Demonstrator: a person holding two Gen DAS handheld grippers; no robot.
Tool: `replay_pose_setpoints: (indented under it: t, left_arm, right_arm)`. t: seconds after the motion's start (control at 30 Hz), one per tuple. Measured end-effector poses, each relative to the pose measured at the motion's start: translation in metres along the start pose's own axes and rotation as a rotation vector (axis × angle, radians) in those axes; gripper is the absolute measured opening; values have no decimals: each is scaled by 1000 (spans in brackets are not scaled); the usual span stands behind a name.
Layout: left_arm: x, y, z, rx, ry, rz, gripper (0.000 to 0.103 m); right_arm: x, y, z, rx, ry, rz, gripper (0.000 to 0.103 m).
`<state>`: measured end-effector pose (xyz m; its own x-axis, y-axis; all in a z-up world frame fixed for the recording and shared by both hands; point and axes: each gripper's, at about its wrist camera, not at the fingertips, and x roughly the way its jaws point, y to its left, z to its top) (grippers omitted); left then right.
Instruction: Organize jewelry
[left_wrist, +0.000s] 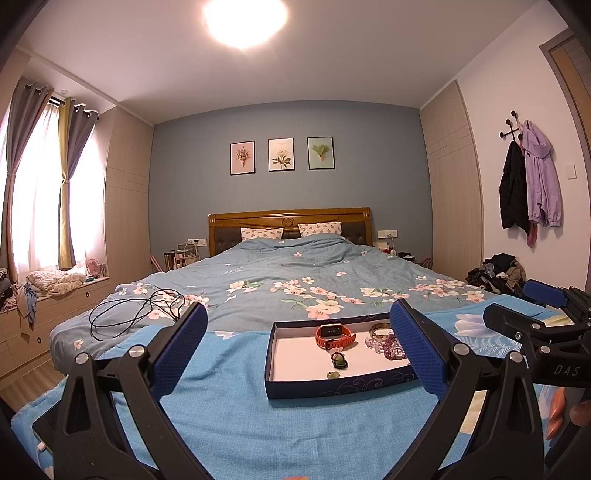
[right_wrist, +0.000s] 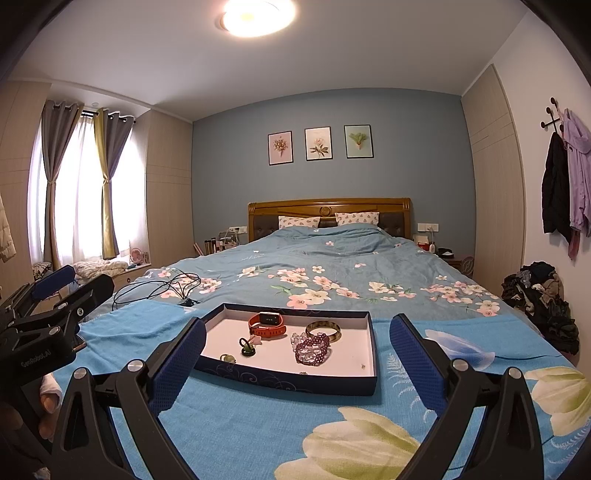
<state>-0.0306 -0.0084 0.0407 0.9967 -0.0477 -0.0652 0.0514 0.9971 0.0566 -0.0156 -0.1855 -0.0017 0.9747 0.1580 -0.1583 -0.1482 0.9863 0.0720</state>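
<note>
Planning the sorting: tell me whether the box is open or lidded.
Open. The box has no lid on it; its white floor shows, with the watch, bangle and beaded bracelet lying inside.

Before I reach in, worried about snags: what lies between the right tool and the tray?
Only bare blue blanket between the right tool and tray, per the right wrist view.

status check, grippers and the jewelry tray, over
Left gripper open, empty. Right gripper open, empty. Jewelry in tray on bed: orange watch, purple bead bracelet, bangle. Nothing blocking.
</note>
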Motion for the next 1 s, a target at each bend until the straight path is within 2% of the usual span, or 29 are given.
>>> replay_pose_setpoints:
  t: [1.0]
  left_arm:
    - [0,-2,-4,-4,12,2,98]
  right_arm:
    - [-2,0,-1,-2,4,-1,96]
